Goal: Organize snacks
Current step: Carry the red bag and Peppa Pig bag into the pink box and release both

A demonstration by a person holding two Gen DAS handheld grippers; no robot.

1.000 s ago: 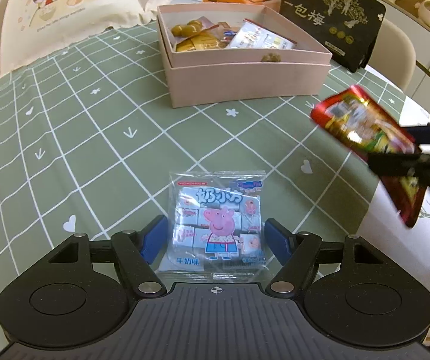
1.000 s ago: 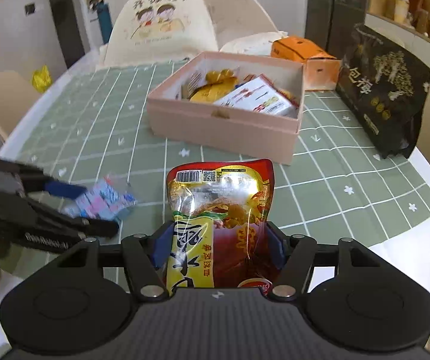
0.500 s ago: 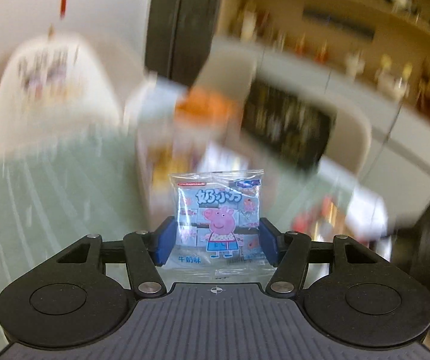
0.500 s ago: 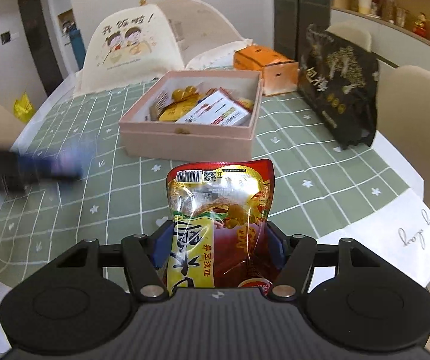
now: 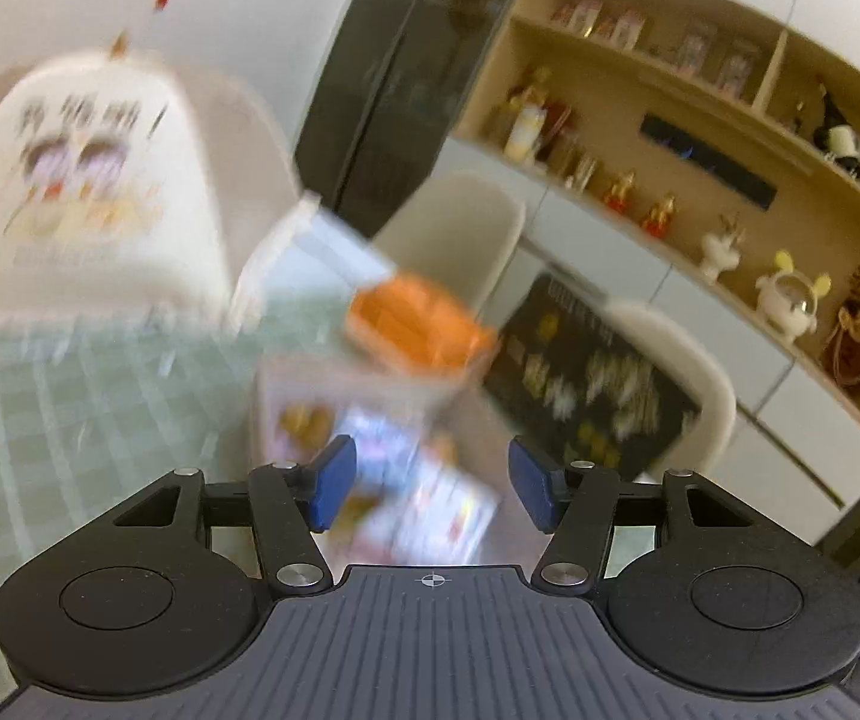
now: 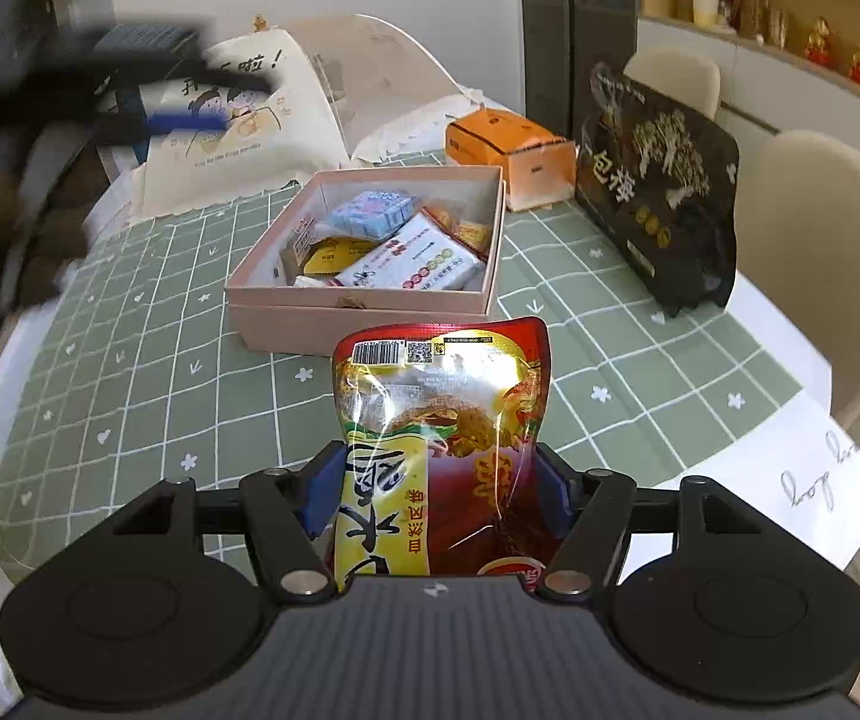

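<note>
Presently the right gripper (image 6: 436, 498) has its jaws clamped on both side edges of the red-and-yellow snack pouch (image 6: 439, 420), held upright above the near edge of the surface (image 6: 130, 372). Left gripper (image 5: 430, 483): jaws apart, closing, nothing between them. Blue snack packet (image 6: 370, 210) lies inside the pink box (image 6: 364, 312).

Legible text, right wrist view only. Black stand-up pouch with gold tree print (image 6: 661, 192): "一包梅". Cream fabric chair cover with cartoon children (image 6: 238, 120): "啦!" readable, remainder hidden. Red and yellow foil snack pouch (image 6: 442, 450): barcode and QR code at top; large characters inverted, unread. White tablecloth edge (image 6: 814, 474): cursive script, illegible. Left wrist view blurred; nothing readable.
</note>
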